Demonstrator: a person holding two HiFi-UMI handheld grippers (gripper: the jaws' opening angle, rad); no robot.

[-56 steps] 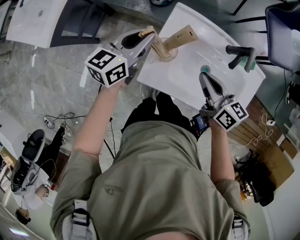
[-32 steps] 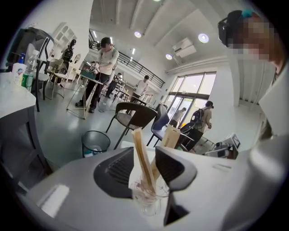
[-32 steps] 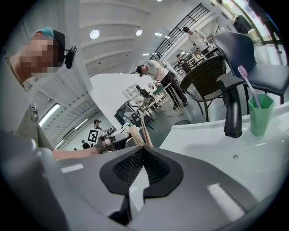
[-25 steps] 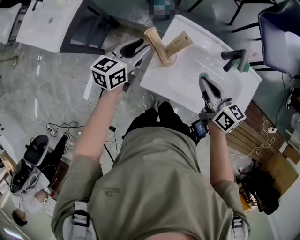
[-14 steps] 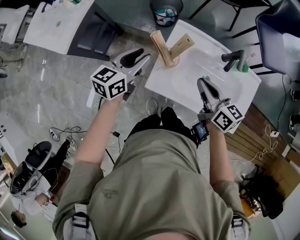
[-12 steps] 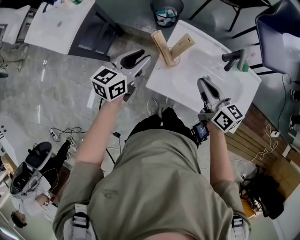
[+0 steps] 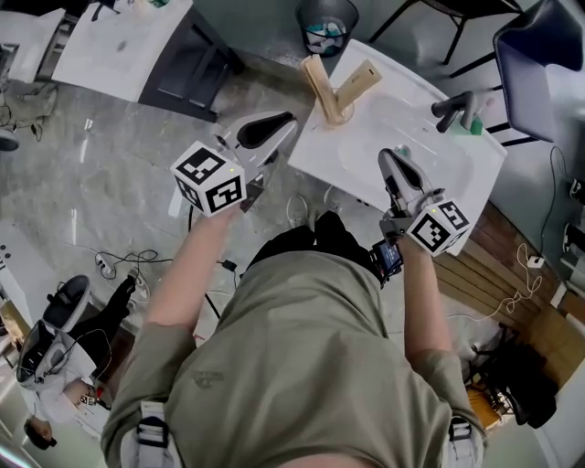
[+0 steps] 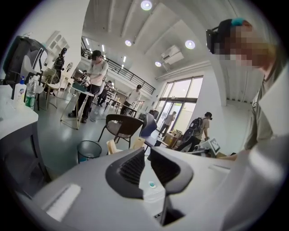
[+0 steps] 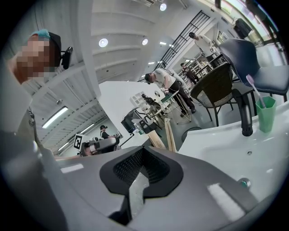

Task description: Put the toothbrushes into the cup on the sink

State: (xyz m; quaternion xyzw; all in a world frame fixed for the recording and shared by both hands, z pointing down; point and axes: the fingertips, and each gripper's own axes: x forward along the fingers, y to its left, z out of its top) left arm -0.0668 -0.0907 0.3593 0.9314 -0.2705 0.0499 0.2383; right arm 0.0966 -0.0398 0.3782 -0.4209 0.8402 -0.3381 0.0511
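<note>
seen from above, a person in an olive shirt [image 7: 311, 347] stands at a white sink [image 7: 356, 137], holding 1 gripper in each hand.

the left gripper [image 7: 289, 121] hovers just off the sink's left edge, above the grey floor. its jaws have just been closing and are now released, a narrow slit apart, with nothing between them.

the right gripper [image 7: 385, 156] hangs over the sink's near edge, clear of the basin. its jaws are clenched together at the tips and grasp nothing.

a green cup [image 9: 266, 115] stands on the sink's far right corner, just beside the black faucet [image 9: 245, 115]. 1 pink toothbrush [image 9: 254, 90] stands tilted inside the cup, head up. both grippers are well apart from the cup.

a small round drain [image 9: 244, 182] sits in the sink's basin, between the right gripper and the faucet.

on the sink's far left corner, 2 wooden blocks [image 7: 331, 84] stand leaning away from each other. a black waste bin [image 7: 326, 18] sits on the floor just beyond that corner.
</note>
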